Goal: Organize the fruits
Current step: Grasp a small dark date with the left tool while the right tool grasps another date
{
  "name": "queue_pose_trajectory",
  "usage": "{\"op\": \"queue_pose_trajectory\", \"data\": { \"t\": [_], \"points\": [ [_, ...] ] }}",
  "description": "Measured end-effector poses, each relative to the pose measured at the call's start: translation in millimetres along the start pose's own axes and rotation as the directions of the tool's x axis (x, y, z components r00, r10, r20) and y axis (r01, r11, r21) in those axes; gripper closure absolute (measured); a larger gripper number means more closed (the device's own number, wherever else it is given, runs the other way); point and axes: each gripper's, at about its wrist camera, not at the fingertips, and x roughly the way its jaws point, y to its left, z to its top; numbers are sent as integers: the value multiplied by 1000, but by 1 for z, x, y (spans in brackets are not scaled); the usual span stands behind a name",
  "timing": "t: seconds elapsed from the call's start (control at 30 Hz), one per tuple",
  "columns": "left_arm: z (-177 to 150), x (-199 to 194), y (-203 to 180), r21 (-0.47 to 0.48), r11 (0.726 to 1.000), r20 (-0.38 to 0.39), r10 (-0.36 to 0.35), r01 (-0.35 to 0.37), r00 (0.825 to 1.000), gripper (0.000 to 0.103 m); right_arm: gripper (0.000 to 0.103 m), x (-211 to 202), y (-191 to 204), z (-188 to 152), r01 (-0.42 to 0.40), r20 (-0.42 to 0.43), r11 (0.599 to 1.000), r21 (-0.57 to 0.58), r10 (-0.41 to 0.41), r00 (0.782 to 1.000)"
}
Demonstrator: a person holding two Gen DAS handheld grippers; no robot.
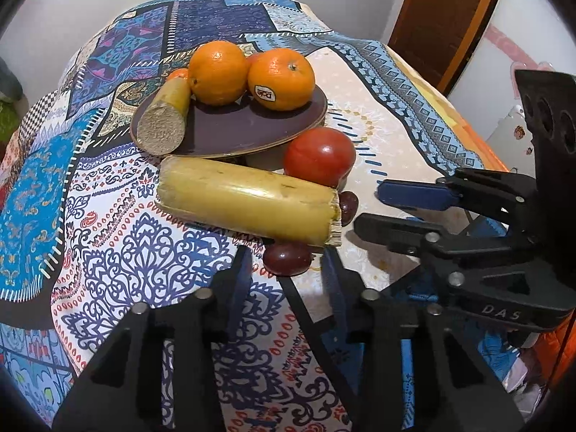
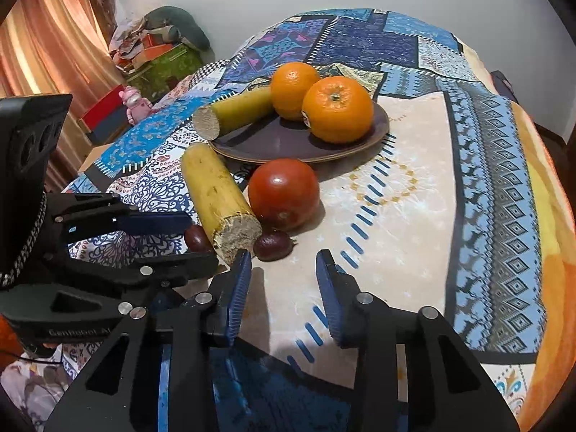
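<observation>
left gripper (image 1: 284, 270) fingers apart, holding nothing, dark plum (image 1: 287, 257) just ahead | right gripper (image 2: 282, 273) fingers apart, empty, beside sugarcane piece (image 2: 219, 199) on table (image 2: 414, 187) | bare cloth to its right

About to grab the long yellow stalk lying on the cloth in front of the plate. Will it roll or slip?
The yellow stalk is a smooth cylinder lying on its side, so a push across it would probably roll it. Its skin looks glossy, perhaps slippery. It looks stiff, with a solid fibrous cut end, likely heavy for its size.
</observation>
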Motion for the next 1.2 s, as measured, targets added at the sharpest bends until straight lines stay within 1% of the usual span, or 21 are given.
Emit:
{"op": "queue_pose_trajectory", "data": {
  "t": [0.17, 0.23, 0.33, 0.4, 0.5, 0.67, 0.8, 1.0, 1.07, 1.2],
  "points": [
    [-1, 0, 1, -5, 1000, 6, -13, 13, 1000, 74, 68, 6, 6, 1, 18, 0, 999, -51, -18, 1000],
    [-1, 0, 1, -5, 1000, 8, -13, 13, 1000, 75, 69, 7, 7, 1, 30, 1, 997, -73, -30, 1000],
    [-2, -1, 1, -13, 1000, 9, -16, 16, 1000, 75, 69, 8, 4, 2, 25, 3, 997, -73, -25, 1000],
    [-3, -3, 3, -26, 999, 11, -24, 24, 1000, 76, 71, 9, 4, 2, 51, 7, 995, -81, -50, 999],
    [-7, -8, 9, -44, 998, 14, -32, 32, 999, 76, 73, 9, 4, 2, 55, 9, 996, -77, -54, 998],
    [-11, -20, 19, -68, 998, 27, -1, 3, 1000, 76, 73, 9, 4, 3, 55, 10, 996, -71, -54, 998],
    [-12, -26, 32, -108, 994, 33, 2, 1, 999, 76, 73, 12, 9, 5, 61, 2, 991, -116, -62, 998],
    [-14, -32, 41, -137, 991, 50, 15, -8, 999, 76, 74, 15, 8, 7, 31, 0, 989, -147, -32, 1000],
    [-13, -34, 42, -142, 990, 55, 17, -9, 998, 76, 80, 15, 8, 7, 7, 0, 988, -152, -7, 1000],
    [-9, -39, 42, -143, 990, 72, 16, -6, 997, 76, 81, 15, 7, 7, -21, 2, 989, -146, 21, 1000]
  ]
}}
